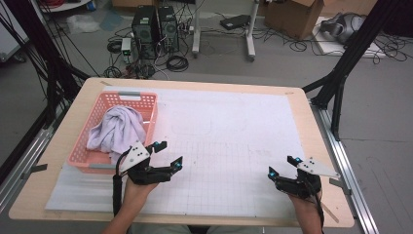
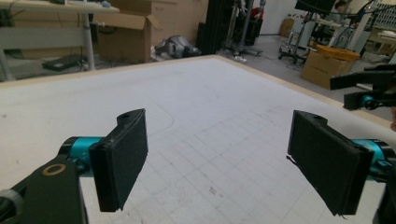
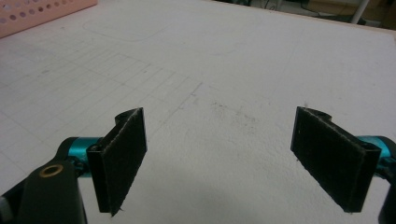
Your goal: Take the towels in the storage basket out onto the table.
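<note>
Both grippers, left gripper (image 1: 170, 155) just beside the pink basket (image 1: 92, 146), right gripper (image 1: 281, 165) well apart, are held spread; the lilac cloth (image 1: 117, 129) inside is seen from the high view.

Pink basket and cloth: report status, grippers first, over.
Left gripper open, empty, beside pink basket. Right gripper open, empty, over white mat. Pale cloth heaped in basket. Nothing between them.
</note>
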Demonstrator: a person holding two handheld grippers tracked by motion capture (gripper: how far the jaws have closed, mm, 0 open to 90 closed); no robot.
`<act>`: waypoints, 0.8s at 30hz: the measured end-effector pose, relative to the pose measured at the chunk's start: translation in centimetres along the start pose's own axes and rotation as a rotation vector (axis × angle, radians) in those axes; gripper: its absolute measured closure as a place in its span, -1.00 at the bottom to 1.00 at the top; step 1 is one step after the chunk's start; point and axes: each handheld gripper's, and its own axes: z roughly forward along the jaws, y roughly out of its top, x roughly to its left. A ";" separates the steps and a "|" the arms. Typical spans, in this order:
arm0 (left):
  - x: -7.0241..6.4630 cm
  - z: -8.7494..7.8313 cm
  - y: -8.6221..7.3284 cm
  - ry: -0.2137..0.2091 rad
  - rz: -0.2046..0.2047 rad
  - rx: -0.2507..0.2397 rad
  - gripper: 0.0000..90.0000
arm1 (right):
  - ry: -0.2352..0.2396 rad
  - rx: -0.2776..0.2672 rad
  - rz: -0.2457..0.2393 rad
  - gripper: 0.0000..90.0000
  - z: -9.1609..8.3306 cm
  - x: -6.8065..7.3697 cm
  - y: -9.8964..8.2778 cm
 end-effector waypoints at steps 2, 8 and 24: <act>0.2 -0.4 0.7 -0.036 -0.016 0.014 -0.43 | 0.005 -0.005 -0.002 -0.62 -0.1 0.0 0.1; 1.2 -1.9 2.4 0.000 -0.037 -0.041 -0.65 | 0.014 -0.003 -0.011 -0.62 0.0 0.0 0.1; 9.2 -5.9 6.4 0.158 -0.022 -0.084 -0.61 | 0.014 -0.003 -0.017 -0.62 0.2 0.1 0.3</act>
